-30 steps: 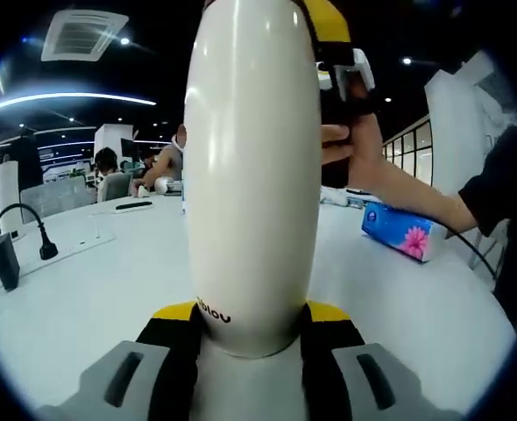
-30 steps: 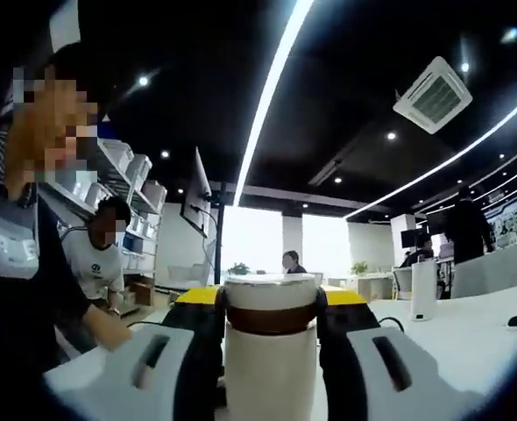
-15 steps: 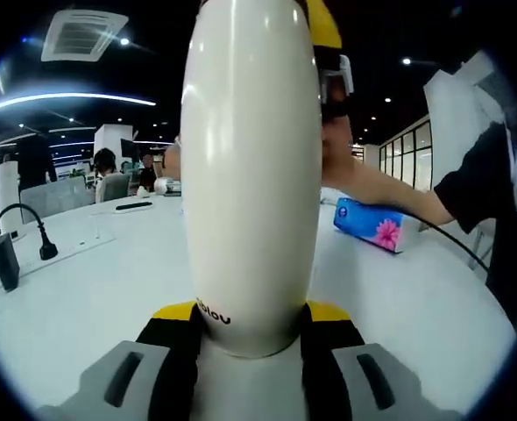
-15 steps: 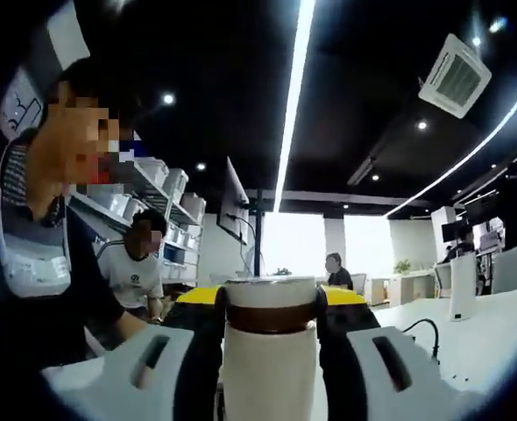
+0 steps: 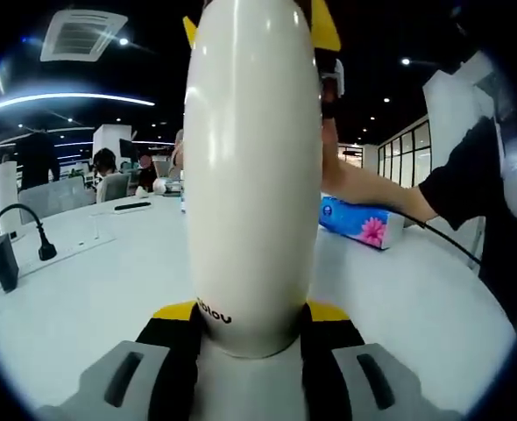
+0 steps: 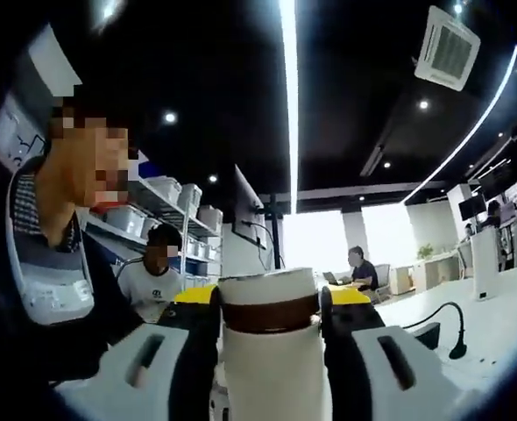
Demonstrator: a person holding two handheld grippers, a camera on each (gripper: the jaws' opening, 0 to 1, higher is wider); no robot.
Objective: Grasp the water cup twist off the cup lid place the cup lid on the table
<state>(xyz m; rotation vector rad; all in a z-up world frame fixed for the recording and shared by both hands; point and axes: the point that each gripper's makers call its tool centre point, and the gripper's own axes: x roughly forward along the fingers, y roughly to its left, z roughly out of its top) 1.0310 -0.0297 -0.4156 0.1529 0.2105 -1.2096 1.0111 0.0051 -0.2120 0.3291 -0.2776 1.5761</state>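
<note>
Large white table (image 5: 83, 289) stretching away beneath everything, bearing a blue flowered tissue box (image 5: 361, 224) well off to one side and a black power plug and cable (image 5: 31, 232) on the other. Tall glossy cream-white water cup (image 5: 251, 167) held lifted above that table, apparently so the top can be turned freely. Left gripper (image 5: 251, 338) clamped on the cup's lower body, yellow-tipped black jaws pressed against both flanks, probably to steady it against the twist. Right gripper (image 6: 269, 307) closed on the white cup lid with brown band (image 6: 268, 303), jaws hugging either side of it. Lid seemingly not yet off; twisting judged the step in hand.
</note>
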